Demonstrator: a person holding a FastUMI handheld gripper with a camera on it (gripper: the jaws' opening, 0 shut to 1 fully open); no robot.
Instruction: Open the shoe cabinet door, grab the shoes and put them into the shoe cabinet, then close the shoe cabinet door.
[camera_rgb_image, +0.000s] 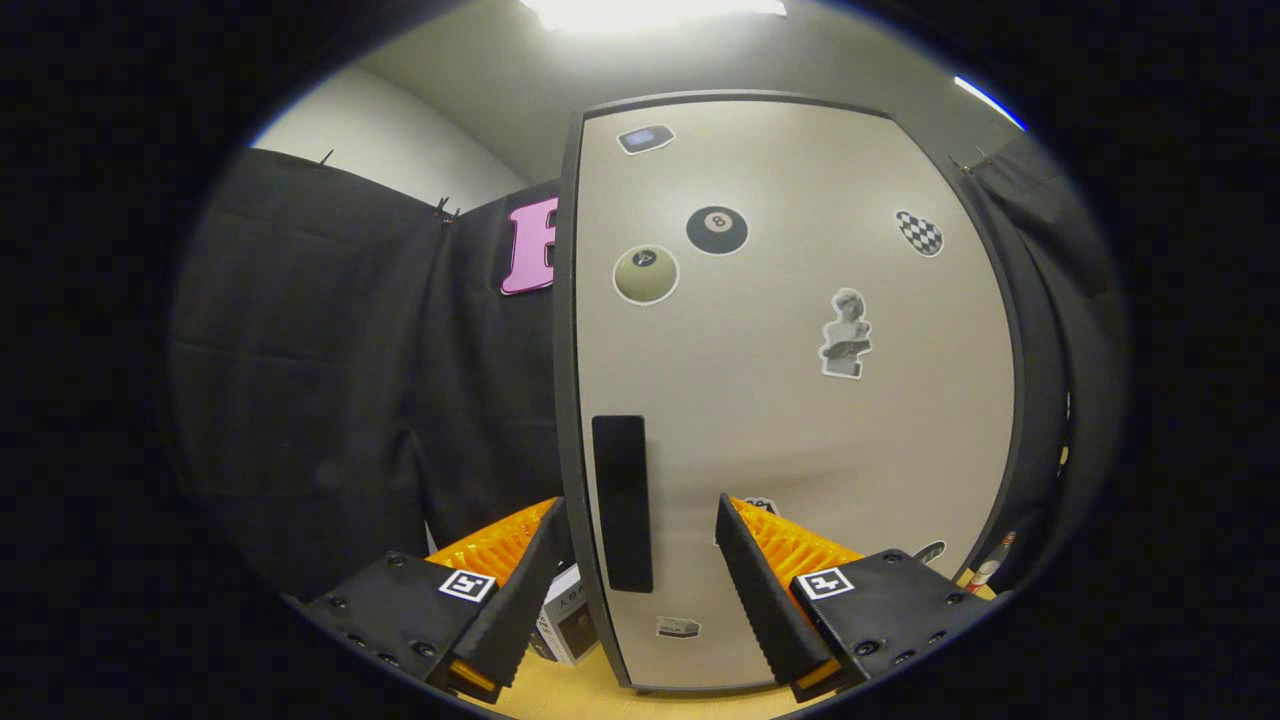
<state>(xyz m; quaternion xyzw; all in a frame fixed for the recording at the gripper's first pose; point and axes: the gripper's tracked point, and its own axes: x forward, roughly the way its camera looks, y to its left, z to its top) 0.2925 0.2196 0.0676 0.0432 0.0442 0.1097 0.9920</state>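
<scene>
Shoe cabinet door (800, 400): flat beige panel in a dark frame, upright, fully shut, filling the front of the cabinet. It stands on the light wood surface (620, 700) at its near edge. Tall black rectangular handle (622, 502) runs vertical close to the door's left edge, low on the panel; stickers scattered over the face: black 8-ball (717, 230), olive ball (646, 274), checkered patch (920, 233), pale bust figure (846, 334), small ones at the top left and along the bottom.
</scene>
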